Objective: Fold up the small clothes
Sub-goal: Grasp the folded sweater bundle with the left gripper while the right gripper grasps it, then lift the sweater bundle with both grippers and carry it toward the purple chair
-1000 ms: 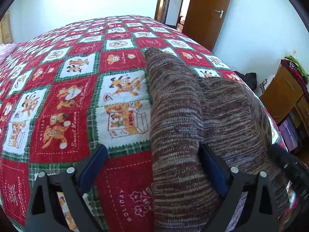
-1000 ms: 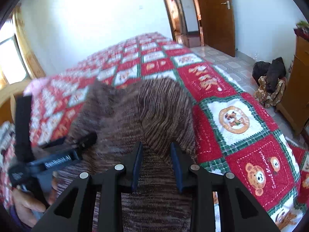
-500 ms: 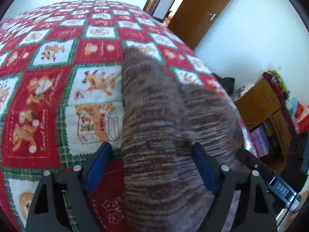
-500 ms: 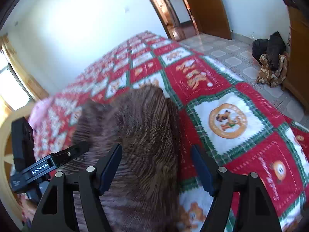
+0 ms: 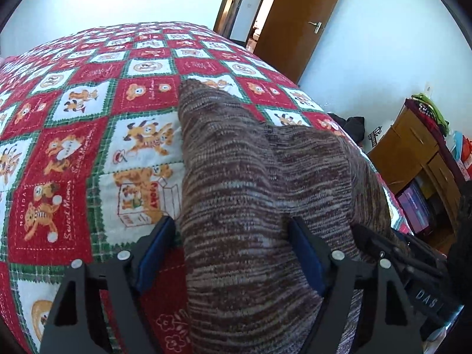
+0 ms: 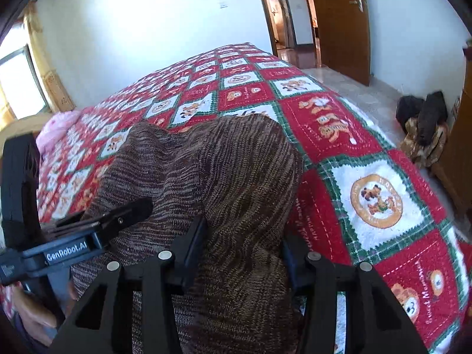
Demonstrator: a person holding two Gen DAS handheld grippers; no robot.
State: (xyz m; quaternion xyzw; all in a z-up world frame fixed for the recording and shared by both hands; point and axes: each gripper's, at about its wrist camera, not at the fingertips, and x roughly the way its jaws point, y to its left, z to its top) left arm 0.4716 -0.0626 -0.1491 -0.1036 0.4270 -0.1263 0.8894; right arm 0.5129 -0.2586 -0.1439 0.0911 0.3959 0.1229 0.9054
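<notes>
A brown striped knit garment [image 5: 236,183] lies on the bed in a long folded strip; it also shows in the right wrist view [image 6: 224,177]. My left gripper [image 5: 233,244] is open, its blue-padded fingers straddling the garment's near end without closing on it. My right gripper [image 6: 244,244] is open too, its fingers standing on either side of the other fold of the garment. The right gripper's body shows at the left wrist view's lower right [image 5: 413,268], and the left gripper's at the right wrist view's left [image 6: 73,236].
The bed is covered by a red, white and green patchwork quilt [image 5: 73,135] with cartoon animals. A wooden cabinet [image 5: 413,153] stands right of the bed. A brown door [image 6: 339,23] and dark bags [image 6: 424,124] on the floor are beyond the bed's far right.
My right gripper has opened, letting go of the garment, and both grippers have shifted slightly over the fold. The left gripper has stayed open.
</notes>
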